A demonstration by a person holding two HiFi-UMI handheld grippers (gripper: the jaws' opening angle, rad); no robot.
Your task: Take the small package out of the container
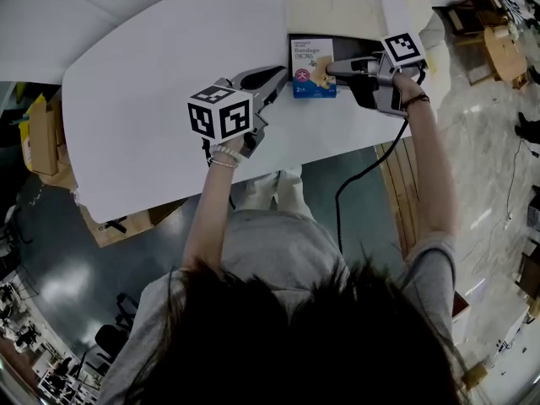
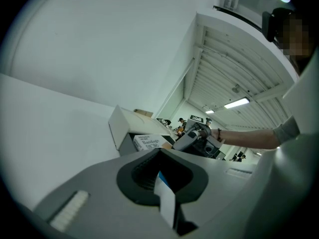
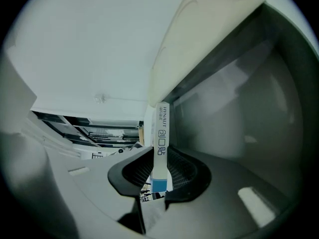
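- The container is sitting on the far right part of the table, with its lid lying open behind it.
- The small package is lying in the container's left part.
- The right gripper is reaching in from the right, gripping the small package's edge.
- The left gripper is hovering over the table, left of the container and apart from it.

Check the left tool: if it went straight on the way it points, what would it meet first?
Most likely the small box that the right tool holds at the open container. Only bare table seems to lie between, though depth is hard to judge.
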